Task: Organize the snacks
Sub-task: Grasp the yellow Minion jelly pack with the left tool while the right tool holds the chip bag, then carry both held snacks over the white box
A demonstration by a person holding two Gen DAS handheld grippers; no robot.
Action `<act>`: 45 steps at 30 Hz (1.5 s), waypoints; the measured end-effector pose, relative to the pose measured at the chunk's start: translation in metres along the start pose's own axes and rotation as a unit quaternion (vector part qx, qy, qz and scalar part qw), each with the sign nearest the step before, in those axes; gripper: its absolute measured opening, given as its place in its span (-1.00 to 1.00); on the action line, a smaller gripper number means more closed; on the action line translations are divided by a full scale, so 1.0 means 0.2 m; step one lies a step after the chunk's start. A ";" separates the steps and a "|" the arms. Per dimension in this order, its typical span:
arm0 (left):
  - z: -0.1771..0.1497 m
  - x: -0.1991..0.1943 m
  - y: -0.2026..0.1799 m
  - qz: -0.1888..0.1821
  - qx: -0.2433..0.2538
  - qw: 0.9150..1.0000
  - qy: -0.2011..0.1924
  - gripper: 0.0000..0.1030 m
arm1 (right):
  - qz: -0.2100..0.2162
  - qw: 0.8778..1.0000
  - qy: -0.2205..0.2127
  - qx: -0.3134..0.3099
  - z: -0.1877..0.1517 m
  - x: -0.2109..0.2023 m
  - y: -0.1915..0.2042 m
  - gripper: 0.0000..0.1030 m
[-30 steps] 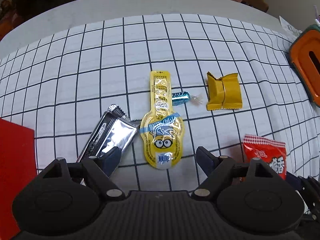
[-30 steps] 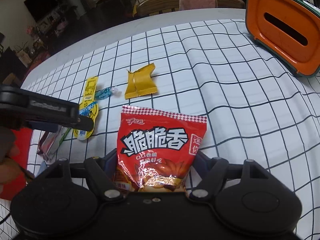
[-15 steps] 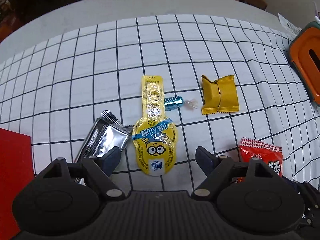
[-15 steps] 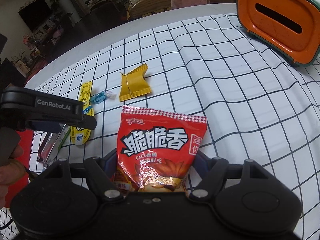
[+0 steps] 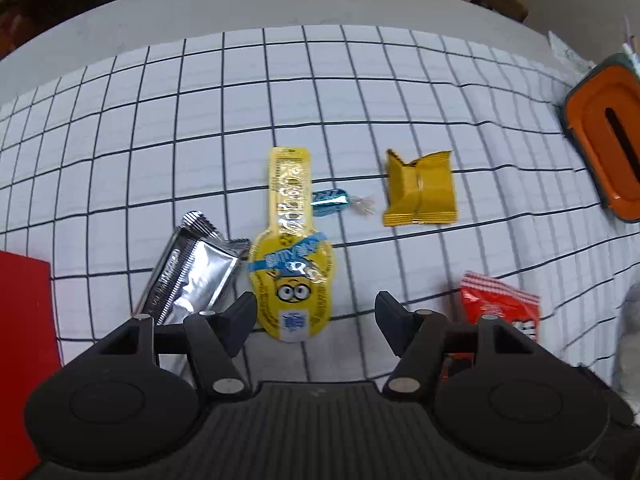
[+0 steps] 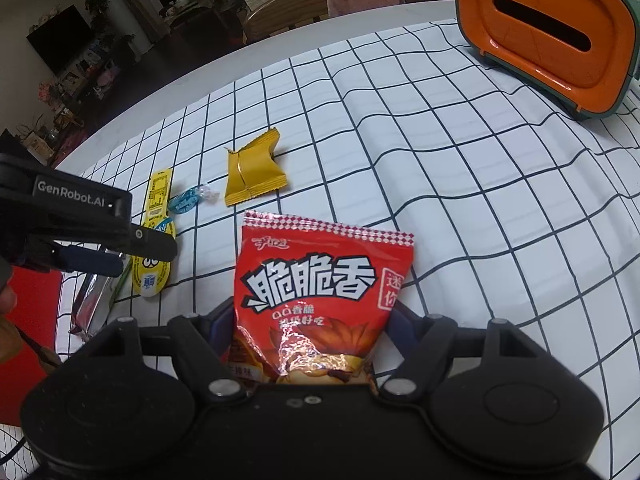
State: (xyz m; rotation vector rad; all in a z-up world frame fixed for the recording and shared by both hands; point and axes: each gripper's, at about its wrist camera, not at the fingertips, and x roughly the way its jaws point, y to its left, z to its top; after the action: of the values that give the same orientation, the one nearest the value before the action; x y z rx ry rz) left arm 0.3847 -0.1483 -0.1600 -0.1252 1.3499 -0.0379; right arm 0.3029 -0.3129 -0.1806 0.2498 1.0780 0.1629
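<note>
Right gripper (image 6: 310,316): fingers clamped on the lower part of the red snack bag (image 6: 320,292), bag standing upright between them above the checked cloth (image 6: 460,200). Left gripper (image 5: 316,312): fingers apart, nothing between them, hovering just over the bottom end of the yellow minion pouch (image 5: 294,252), which lies flat on the bench. Silver wrapper (image 5: 188,276) lies just left of the pouch, its corner touching or tucked under the pouch edge. Blue candy (image 5: 330,201) sits against the pouch's narrow neck on the right side. Gold packet (image 5: 420,190) lies near the candy, apart from it. Orange tissue box (image 6: 552,36) is well apart at the far right of the bench. Red sheet (image 5: 24,320) sits at the left edge.
</note>
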 end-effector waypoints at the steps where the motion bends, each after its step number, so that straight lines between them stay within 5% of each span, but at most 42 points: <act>1: 0.00 0.03 0.01 0.005 -0.001 1.000 0.001 0.25 | 0.000 1.000 0.000 0.000 0.00 0.00 0.00 0.46; 6: -0.01 0.11 0.01 0.026 0.014 1.000 -0.007 0.24 | 0.003 1.000 -0.001 -0.004 0.00 0.00 0.01 0.46; 10: 0.00 0.15 -0.02 0.044 0.028 0.999 -0.011 0.00 | 0.004 1.000 -0.002 -0.005 0.01 0.00 0.01 0.46; 21: 0.00 0.20 -0.11 0.052 0.044 0.997 -0.022 -0.03 | 0.006 1.000 -0.003 0.001 -0.01 0.01 0.01 0.46; 45: -0.38 -0.51 0.27 -0.019 0.042 0.996 -0.076 -0.03 | 0.004 0.998 -0.042 -0.048 -0.11 -0.35 0.36 0.46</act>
State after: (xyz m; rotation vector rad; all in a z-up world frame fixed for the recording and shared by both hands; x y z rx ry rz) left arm 0.2865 -0.0888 -0.0836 -0.0812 1.1928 -0.1148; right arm 0.2495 -0.2585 -0.1111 0.1726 0.9828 0.2083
